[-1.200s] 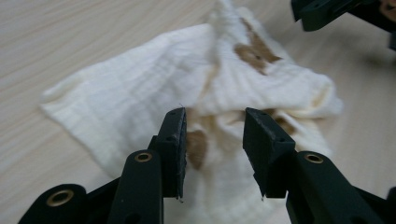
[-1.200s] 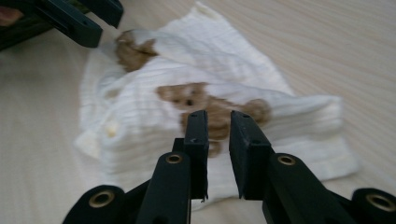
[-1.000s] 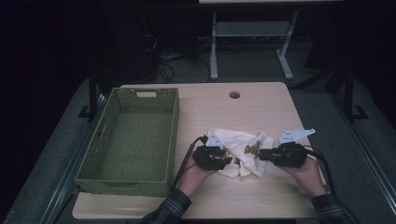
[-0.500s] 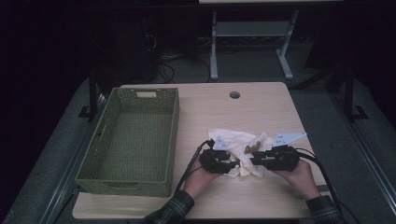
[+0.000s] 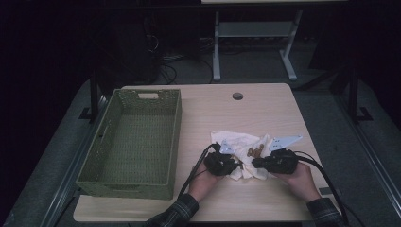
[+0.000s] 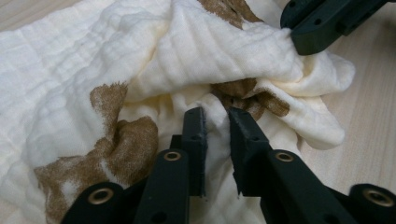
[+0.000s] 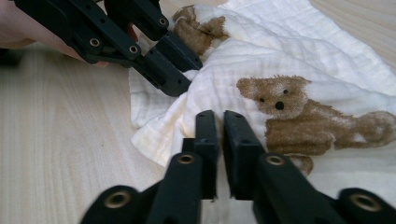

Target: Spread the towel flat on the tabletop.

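The left gripper (image 5: 235, 164) and the right gripper (image 5: 257, 164) sit close together at the near edge of the cloth (image 5: 239, 142), which lies bunched up on the table (image 5: 265, 104) just right of the green basket (image 5: 137, 137). In the left gripper view, the left fingers (image 6: 195, 128) are a little way apart with a fold of cloth between them, so they have not squeezed tight yet. In the right gripper view, the right fingers (image 7: 206, 128) are almost closed, with only a thin gap, and they seem to pinch the cloth's edge, though I cannot tell how much is caught. The cloth is soft and floppy, with brown bears (image 7: 280, 100) printed on it. I think a thin pinch could slip out when the hands lift. The two grippers are so near each other that they might bump, or both grab the same fold. Then the cloth would stay in a lump and not open up. If only one layer is caught, the rest may drag on the table. Farther away, the basket is empty, and its near wall could snag a hanging corner if the cloth is carried over too low.
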A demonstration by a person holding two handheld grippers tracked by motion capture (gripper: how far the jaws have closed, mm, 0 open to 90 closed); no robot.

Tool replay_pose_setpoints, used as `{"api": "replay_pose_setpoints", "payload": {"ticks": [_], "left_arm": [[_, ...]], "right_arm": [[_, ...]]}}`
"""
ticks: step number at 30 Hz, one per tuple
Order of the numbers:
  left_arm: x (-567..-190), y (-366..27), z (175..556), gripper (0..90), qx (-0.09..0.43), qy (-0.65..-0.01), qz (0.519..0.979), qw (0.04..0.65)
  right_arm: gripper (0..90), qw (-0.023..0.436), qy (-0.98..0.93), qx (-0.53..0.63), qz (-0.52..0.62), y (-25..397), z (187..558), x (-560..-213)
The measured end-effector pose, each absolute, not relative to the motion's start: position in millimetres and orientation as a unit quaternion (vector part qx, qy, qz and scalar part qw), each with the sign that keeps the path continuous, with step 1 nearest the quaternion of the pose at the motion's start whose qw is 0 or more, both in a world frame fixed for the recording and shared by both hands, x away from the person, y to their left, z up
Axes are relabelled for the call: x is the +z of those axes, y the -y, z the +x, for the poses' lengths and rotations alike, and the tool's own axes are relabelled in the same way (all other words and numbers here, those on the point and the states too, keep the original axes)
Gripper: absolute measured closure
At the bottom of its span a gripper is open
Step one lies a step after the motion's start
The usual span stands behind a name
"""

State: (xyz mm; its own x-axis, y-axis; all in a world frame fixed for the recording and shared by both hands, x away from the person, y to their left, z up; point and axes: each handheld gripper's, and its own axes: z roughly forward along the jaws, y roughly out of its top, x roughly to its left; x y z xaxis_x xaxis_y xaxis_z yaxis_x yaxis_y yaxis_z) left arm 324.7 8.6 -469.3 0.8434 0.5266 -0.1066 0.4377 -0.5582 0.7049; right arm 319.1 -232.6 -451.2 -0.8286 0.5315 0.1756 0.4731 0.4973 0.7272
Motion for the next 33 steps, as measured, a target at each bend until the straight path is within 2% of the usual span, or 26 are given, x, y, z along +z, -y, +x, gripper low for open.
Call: {"api": "replay_pose_setpoints", "payload": {"ticks": [2,6,26,33], "left_arm": [[-469,-8,325,82.2,0.055,-0.272,0.882,0.381],[-466,-10,327,84.7,0.048,-0.276,0.877,0.391],[-447,-48,340,85.6,0.066,-0.33,0.838,0.429],[-451,-49,344,85.7,0.079,-0.334,0.846,0.408]], "right_arm": [[87.0,0.036,-0.864,0.41,0.29,232,319,-451],[87.2,0.047,-0.862,0.411,0.292,237,319,-448],[87.9,0.122,-0.842,0.389,0.354,286,339,-448],[86.0,0.133,-0.851,0.363,0.355,281,350,-457]]}}
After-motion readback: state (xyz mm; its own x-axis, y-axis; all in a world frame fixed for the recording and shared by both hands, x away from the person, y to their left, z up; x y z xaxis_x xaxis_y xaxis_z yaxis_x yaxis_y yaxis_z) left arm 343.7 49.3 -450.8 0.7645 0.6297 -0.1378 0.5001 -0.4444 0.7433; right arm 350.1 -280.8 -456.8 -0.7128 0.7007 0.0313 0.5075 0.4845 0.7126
